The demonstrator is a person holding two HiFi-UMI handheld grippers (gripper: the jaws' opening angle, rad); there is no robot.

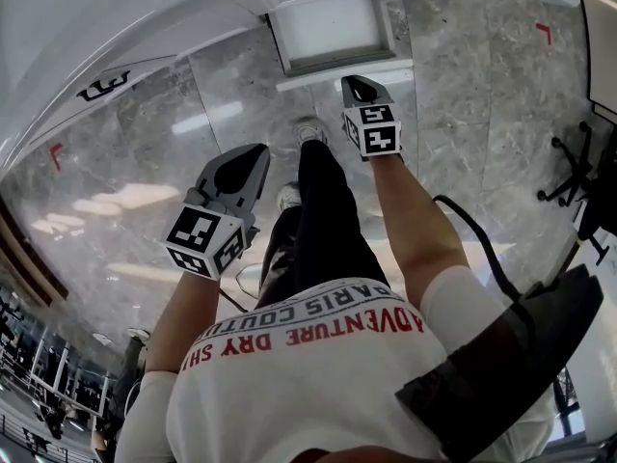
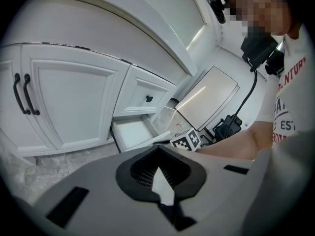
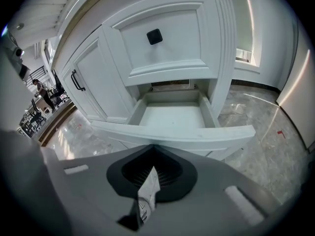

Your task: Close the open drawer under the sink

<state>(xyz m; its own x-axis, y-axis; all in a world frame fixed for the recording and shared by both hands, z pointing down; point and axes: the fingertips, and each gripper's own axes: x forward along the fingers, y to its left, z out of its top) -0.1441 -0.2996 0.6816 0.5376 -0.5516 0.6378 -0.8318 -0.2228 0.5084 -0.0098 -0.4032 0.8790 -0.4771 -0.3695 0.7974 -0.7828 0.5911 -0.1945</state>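
Observation:
The open white drawer [image 1: 328,29] juts out from the cabinet base at the top of the head view; its inside [image 3: 172,116] looks empty. My right gripper [image 1: 361,87] is shut with nothing in it and its tip is right at the drawer's front panel [image 3: 172,133]; I cannot tell whether they touch. In its own view the right gripper [image 3: 153,149] points straight at that panel. My left gripper [image 1: 241,170] is also shut and empty, held back and to the left, well away from the drawer [image 2: 132,133]. The left gripper [image 2: 158,150] looks across at it.
A closed drawer with a black knob [image 3: 154,36] sits above the open one. Cabinet doors with black handles [image 2: 22,95] stand to the left. My leg and shoe [image 1: 308,135] are on the marble floor [image 1: 463,114] below the drawer. An office chair base [image 1: 574,167] is at the right.

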